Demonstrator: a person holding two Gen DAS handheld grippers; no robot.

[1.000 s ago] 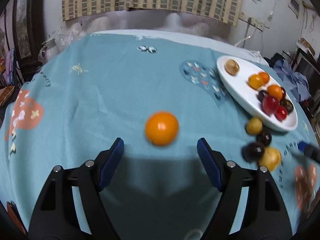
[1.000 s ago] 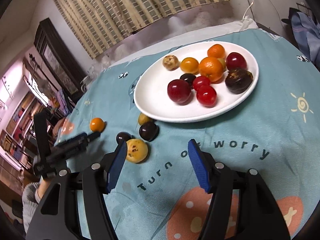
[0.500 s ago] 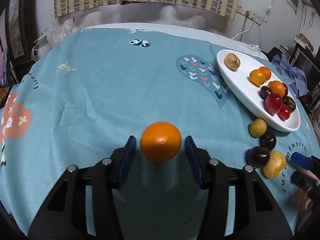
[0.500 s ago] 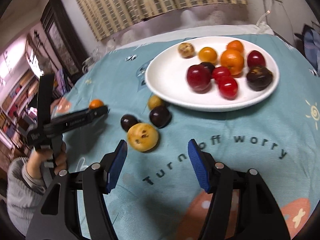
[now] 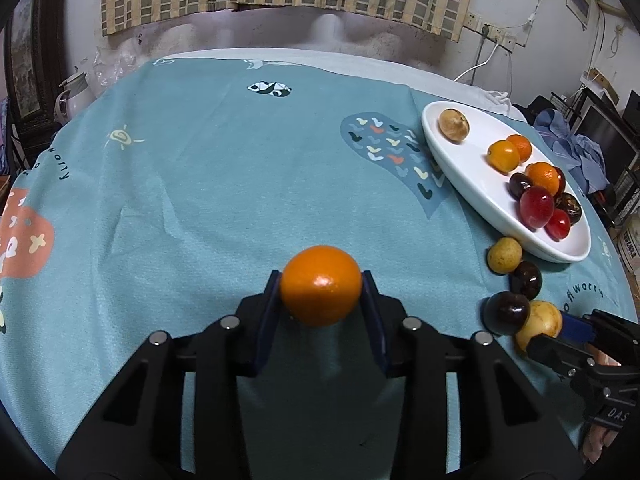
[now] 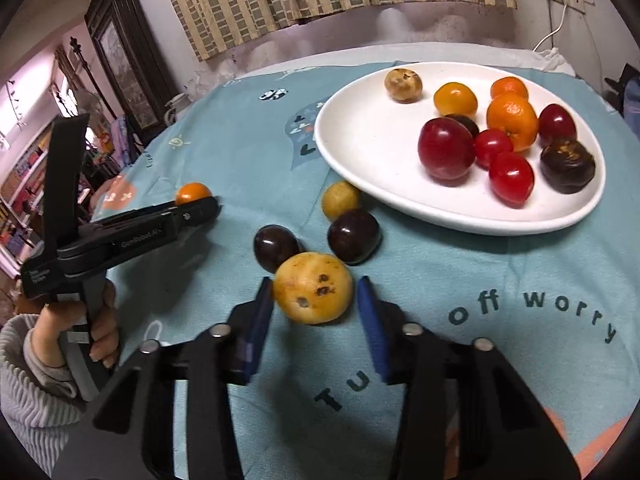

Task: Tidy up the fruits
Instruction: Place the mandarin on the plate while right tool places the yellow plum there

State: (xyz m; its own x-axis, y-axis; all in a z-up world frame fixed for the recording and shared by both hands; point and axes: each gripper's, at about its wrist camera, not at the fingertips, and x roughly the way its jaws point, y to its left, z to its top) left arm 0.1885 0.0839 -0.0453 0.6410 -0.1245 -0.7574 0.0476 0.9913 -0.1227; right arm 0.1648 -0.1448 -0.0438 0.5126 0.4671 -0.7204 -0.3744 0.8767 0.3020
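Observation:
My left gripper (image 5: 321,294) is shut on an orange (image 5: 321,290) just above the teal tablecloth; it also shows in the right wrist view (image 6: 193,193). My right gripper (image 6: 315,300) has its jaws around a spotted yellow fruit (image 6: 313,293); a small gap shows on each side, so it is still open. This fruit also shows in the left wrist view (image 5: 538,322). A white oval plate (image 6: 360,148) holds several oranges, red fruits and dark fruits. It shows at the right in the left wrist view (image 5: 452,160).
Two dark plums (image 6: 276,247) (image 6: 353,235) and a small yellow fruit (image 6: 340,199) lie on the cloth between my right gripper and the plate. A kettle (image 5: 70,92) stands off the table's far left. Dark furniture (image 6: 120,56) stands beyond the table.
My left gripper closed onto the orange. My right gripper moved forward and left until its jaws stand around the spotted yellow fruit, and narrowed.

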